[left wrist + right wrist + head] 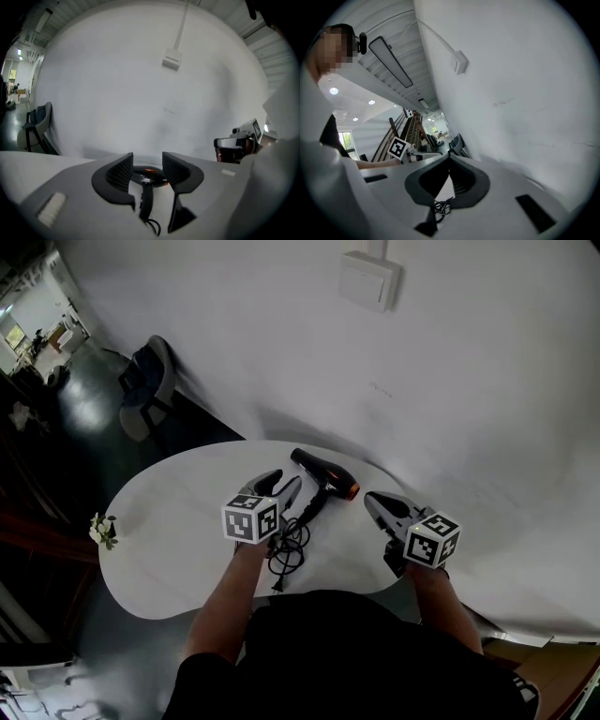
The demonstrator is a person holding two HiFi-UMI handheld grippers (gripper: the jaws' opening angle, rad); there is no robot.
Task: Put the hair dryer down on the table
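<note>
Head view shows the hair dryer (pixel 326 480) lying flat on the white table (pixel 169 540), black, with an orange ring at its wider end. Its handle points back toward us. The cord (pixel 289 551) lies in a loose tangle on the tabletop, just on our side of the hair dryer.

We hold the left gripper (pixel 287 480) just left of the hair dryer's handle. In the left gripper view its jaws stand apart. The hair dryer (pixel 149 177) shows in the gap between them, resting on the table, and neither pad presses on it, so we have let go of it.

We hold the right gripper (pixel 367 498) to the right of the hair dryer, near its orange end and clear of it. In the right gripper view its tips (pixel 449 159) meet, closed with nothing between them, and a bit of the cord (pixel 440 206) shows below them.

A small bunch of pale flowers (pixel 101 531) sits at the table's edge, far left of the hair dryer. A chair (pixel 150 381) stands on the floor beyond the table, well to the left of the hair dryer. A white box (pixel 368 279) is fixed to the wall high above the hair dryer.
</note>
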